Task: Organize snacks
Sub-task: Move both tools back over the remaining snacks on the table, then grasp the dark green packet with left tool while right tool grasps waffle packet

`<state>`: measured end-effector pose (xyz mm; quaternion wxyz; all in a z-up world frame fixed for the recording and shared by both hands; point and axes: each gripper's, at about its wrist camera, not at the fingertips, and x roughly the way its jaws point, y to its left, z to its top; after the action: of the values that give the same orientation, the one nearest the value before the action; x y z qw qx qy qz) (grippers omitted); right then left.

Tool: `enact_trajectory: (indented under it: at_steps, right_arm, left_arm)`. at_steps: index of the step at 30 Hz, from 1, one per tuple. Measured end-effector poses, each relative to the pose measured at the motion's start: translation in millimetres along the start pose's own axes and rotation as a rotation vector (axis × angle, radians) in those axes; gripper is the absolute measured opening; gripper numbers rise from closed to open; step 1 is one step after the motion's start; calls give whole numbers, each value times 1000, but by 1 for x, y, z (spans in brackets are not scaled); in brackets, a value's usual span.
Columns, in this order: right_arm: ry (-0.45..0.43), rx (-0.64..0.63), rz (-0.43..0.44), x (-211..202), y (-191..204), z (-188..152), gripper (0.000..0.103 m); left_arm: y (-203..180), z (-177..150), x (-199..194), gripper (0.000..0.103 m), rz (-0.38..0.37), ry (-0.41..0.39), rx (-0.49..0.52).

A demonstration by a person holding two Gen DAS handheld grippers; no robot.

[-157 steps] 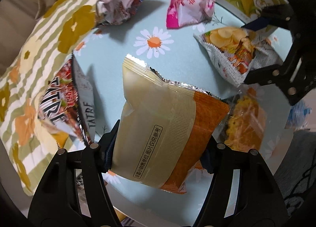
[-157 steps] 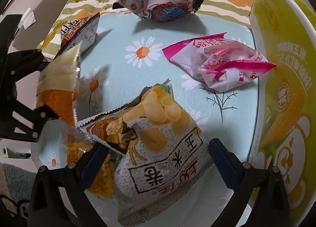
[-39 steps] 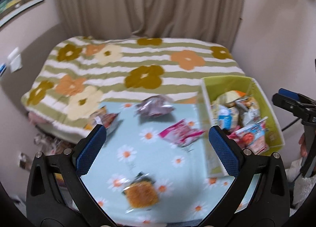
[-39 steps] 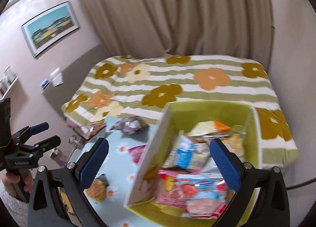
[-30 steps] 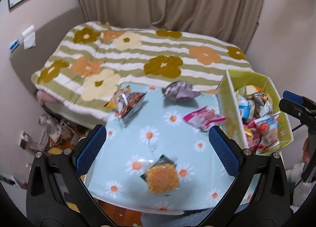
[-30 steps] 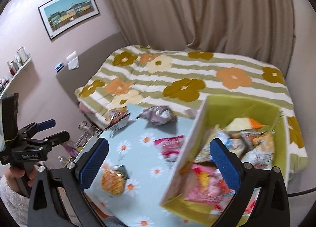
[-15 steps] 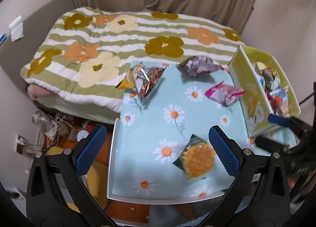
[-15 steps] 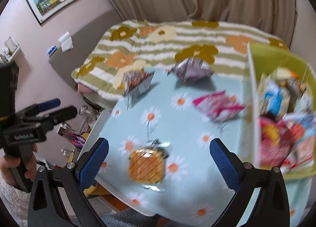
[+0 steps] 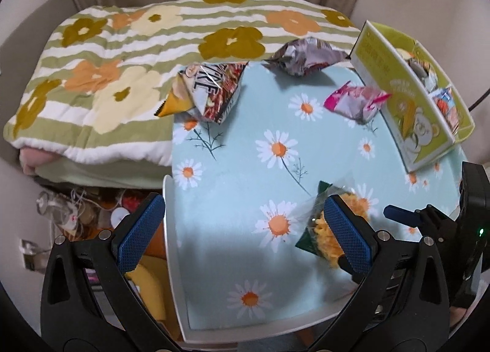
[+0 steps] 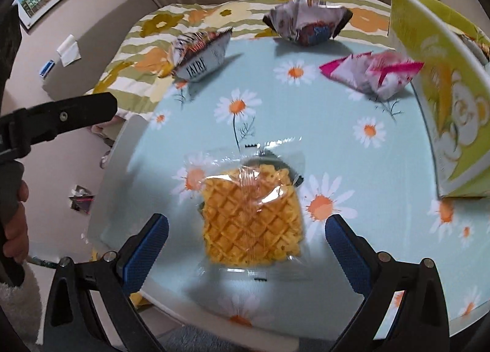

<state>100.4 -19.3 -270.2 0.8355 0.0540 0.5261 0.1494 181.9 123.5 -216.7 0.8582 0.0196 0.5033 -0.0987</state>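
A clear-wrapped waffle snack (image 10: pixel 251 217) lies near the front edge of the daisy-print table (image 10: pixel 337 107). My right gripper (image 10: pixel 245 252) stands open just above it, one blue pad on each side. My left gripper (image 9: pixel 245 232) is open too, above the table's front left edge, with nothing between its fingers; the waffle (image 9: pixel 321 223) sits partly behind its right pad. A pink bag (image 10: pixel 376 75), a silver-purple bag (image 10: pixel 306 26) and a dark foil bag (image 10: pixel 200 55) rest further back. The yellow-green box (image 10: pixel 441 82) of snacks stands at the right.
A bed with a striped flower blanket (image 9: pixel 137 46) borders the table at the back and left. Cluttered floor (image 9: pixel 76 208) lies left of the table. The right gripper's body (image 9: pixel 459 229) shows at the lower right in the left wrist view. A hand (image 10: pixel 12 226) holds the left gripper.
Both grippers have dropped from high above the room toward the table. The right one has come down close over the waffle snack. Both stay open and empty.
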Motion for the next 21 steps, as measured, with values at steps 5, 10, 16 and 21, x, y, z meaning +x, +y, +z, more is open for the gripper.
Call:
enact_trajectory:
  at_steps: [5,10,16,21]
  right_arm:
    - [-37,-26,-43,16,7,-7,102]
    - [-53,-35,-56,26,9,-14,97]
    - [-92,-40,-62,21,4,-17,76]
    - [-129,-2,-98,7,-12,-19,75]
  left_arm:
    - [-1,-9,18,103,-8,3,22]
    - [-3,-15,35,103,-20,27,45]
    - [-11,-21,45,103,-37,48,68]
    - [-24,-26,53,103,-53,71,109]
